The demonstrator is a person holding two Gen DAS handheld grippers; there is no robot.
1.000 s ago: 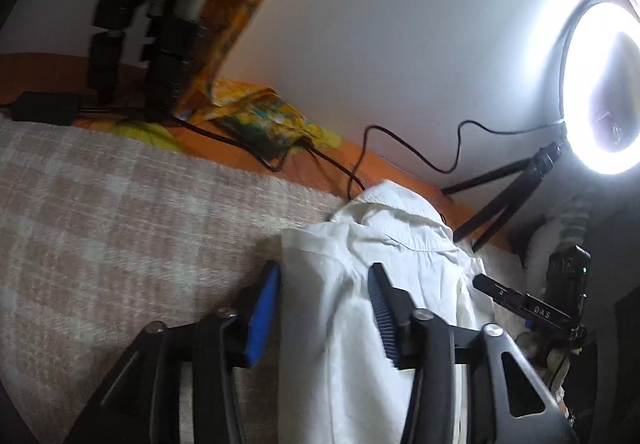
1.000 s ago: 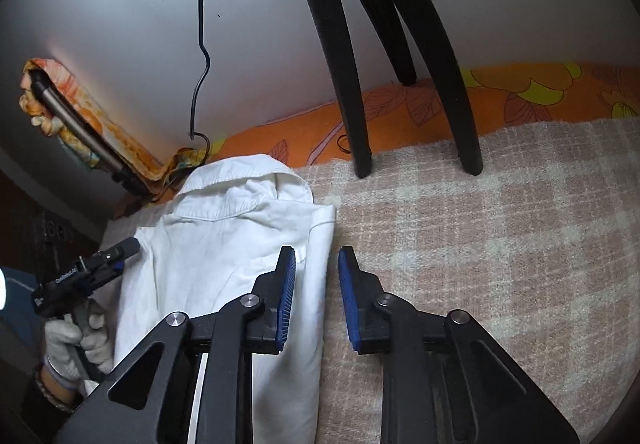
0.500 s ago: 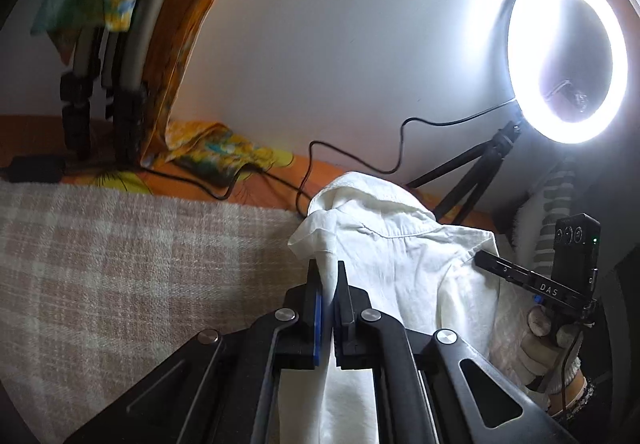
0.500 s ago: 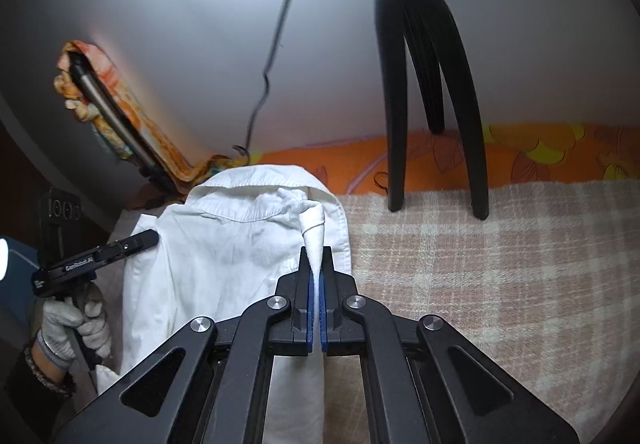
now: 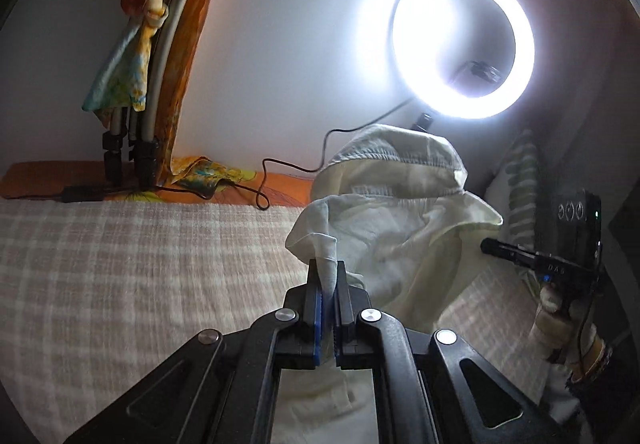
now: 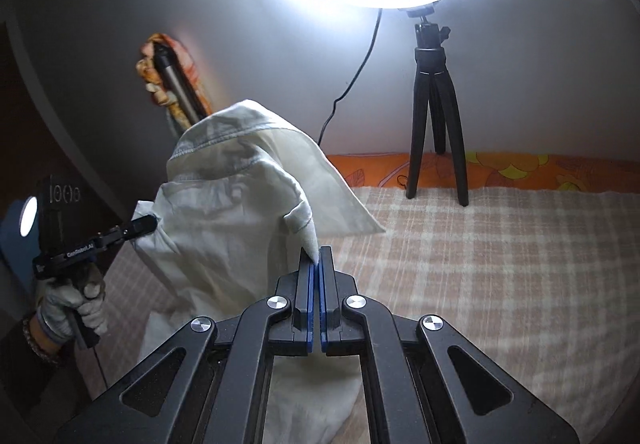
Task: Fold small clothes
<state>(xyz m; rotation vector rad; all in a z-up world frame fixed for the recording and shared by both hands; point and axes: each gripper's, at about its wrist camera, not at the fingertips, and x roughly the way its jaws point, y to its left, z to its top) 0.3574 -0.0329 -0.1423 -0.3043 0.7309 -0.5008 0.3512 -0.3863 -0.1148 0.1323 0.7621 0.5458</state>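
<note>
Left gripper (image 5: pixel 328 280) and right gripper (image 6: pixel 316 264) jaws clamped on white shirt (image 6: pixel 232 212); lower shirt hidden behind gripper frames

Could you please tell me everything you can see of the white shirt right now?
The white shirt is thin woven cloth with a stitched collar at the top. It hangs creased and partly lifted off the checked blanket. The left gripper and the right gripper each pinch a fold of it in shut jaws; its lower part trails down toward the blanket.

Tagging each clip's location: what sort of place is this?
Likely a bedroom used as a filming spot: a beige checked woven blanket over an orange floral sheet, lit by a white ring light on a small black tripod.
</note>
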